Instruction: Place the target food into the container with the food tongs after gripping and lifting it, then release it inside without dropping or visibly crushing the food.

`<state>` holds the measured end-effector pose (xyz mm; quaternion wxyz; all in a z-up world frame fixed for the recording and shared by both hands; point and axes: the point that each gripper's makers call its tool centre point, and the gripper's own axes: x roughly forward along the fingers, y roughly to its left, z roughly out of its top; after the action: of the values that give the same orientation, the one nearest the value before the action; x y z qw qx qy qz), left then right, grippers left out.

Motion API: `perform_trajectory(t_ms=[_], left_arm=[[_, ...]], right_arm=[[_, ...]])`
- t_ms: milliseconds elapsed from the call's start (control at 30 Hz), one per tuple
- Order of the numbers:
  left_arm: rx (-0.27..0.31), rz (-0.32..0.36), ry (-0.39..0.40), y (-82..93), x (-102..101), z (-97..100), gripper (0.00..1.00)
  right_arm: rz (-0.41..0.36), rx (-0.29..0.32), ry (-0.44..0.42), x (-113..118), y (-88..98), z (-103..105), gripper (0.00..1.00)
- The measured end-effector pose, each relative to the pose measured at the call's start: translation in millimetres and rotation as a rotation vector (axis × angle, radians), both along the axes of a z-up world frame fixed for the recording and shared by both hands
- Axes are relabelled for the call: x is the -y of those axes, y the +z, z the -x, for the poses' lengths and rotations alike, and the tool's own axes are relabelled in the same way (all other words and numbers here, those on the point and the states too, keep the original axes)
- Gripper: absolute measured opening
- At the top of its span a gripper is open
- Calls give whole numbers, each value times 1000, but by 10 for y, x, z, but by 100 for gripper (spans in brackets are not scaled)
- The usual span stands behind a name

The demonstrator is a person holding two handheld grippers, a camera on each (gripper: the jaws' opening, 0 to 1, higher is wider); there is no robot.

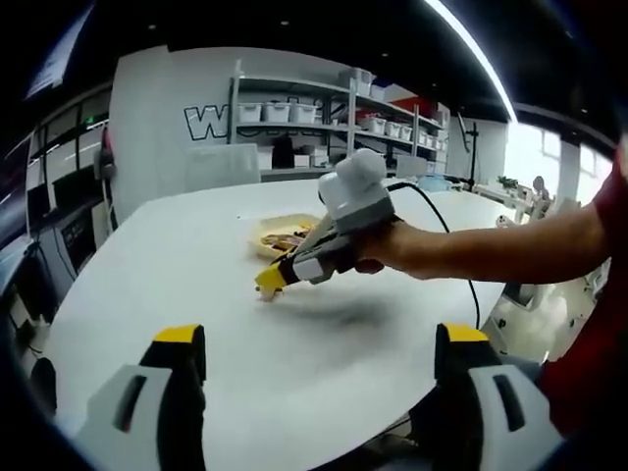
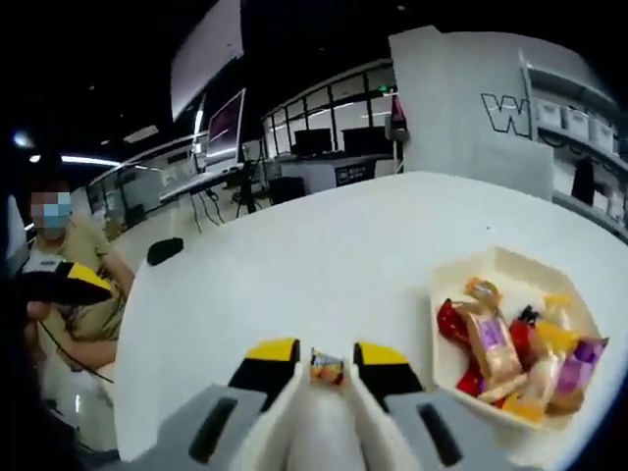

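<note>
Orange-and-yellow wrapping marks the small snack [image 2: 327,368], low in the middle of the right gripper view, pinched between the two pale tong blades [image 2: 319,417] that the right gripper [image 2: 325,361] squeezes with its yellow-tipped jaws drawn close. To its right, at the lower right of the frame, the cream container [image 2: 510,270] sits on the white table [image 2: 294,275], already packed with wrapped snacks. In the left gripper view the left gripper [image 1: 322,345] rests released, jaws wide apart at the bottom corners, with the right gripper [image 1: 272,279] near the container [image 1: 280,235] at centre.
</note>
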<state>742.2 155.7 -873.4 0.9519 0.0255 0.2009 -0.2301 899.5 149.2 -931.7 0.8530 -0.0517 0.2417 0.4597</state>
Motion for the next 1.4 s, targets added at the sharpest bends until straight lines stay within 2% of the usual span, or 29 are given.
perform_trajectory(t_ms=[267,500,633,833,1167,1400], left_arm=[[1,-6,-8,15,37,-4,95],[3,-4,-7,16,46,-10,95],[4,-1,-4,18,55,-8,98],[-1,27,9,20,47,-4,99],[3,17,-8,14,92,9,99],[6,9,-15,20,116,-7,99]], right_arm=[[-11,21,-7,75,117,1,16],[-38,57,-9,130,328,-9,16],[-18,97,-3,154,403,-16,16],[-15,120,-8,220,505,-51,16],[-24,153,-27,352,697,-157,16],[-26,164,-54,492,760,-273,16]])
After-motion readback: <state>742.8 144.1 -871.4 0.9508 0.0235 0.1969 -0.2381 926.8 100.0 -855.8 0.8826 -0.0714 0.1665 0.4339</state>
